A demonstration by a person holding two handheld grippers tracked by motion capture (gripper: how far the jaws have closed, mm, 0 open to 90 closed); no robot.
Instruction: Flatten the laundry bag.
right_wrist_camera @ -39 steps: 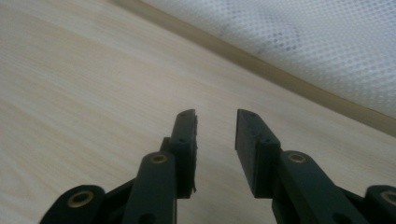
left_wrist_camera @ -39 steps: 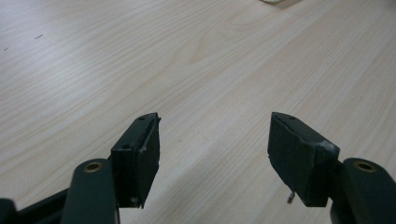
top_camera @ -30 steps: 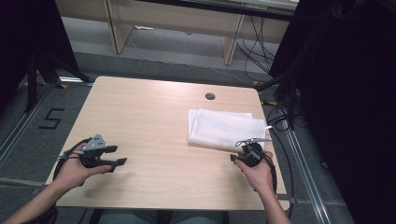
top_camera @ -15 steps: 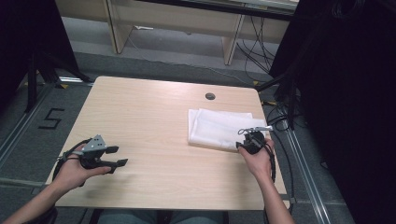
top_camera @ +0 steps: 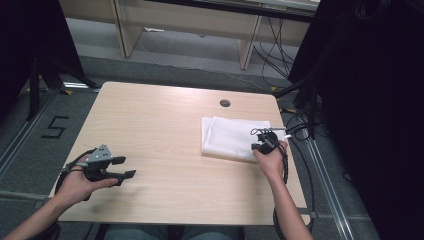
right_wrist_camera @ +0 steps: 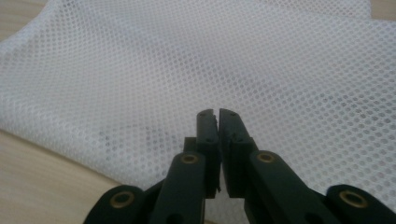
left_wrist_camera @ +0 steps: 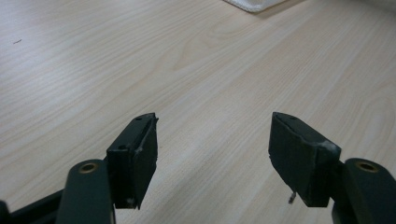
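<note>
while the right gripper [top_camera: 261, 140] sits over the near right edge of the white mesh cloth [top_camera: 231, 137], its fingers [right_wrist_camera: 208, 126] have just been closing and now stand almost together, a thin slit between them; in the right gripper view they lie above the mesh, and whether any fabric is pinched between their tips cannot be told (the netting runs on behind and to both sides of them, unbroken); the cloth lies folded flat on the wooden surface [top_camera: 165, 125], stretching ahead of these fingers and away to their left in the high view; a small round hole [top_camera: 225, 103] in the wood sits beyond the cloth's far edge; well apart, the left gripper [top_camera: 124, 167] is held just above the near left part of the wood, its fingers [left_wrist_camera: 135, 154] spread wide with nothing between them but bare grain; one corner of the cloth [left_wrist_camera: 252, 3] shows far ahead of them, slightly to their right.
</note>
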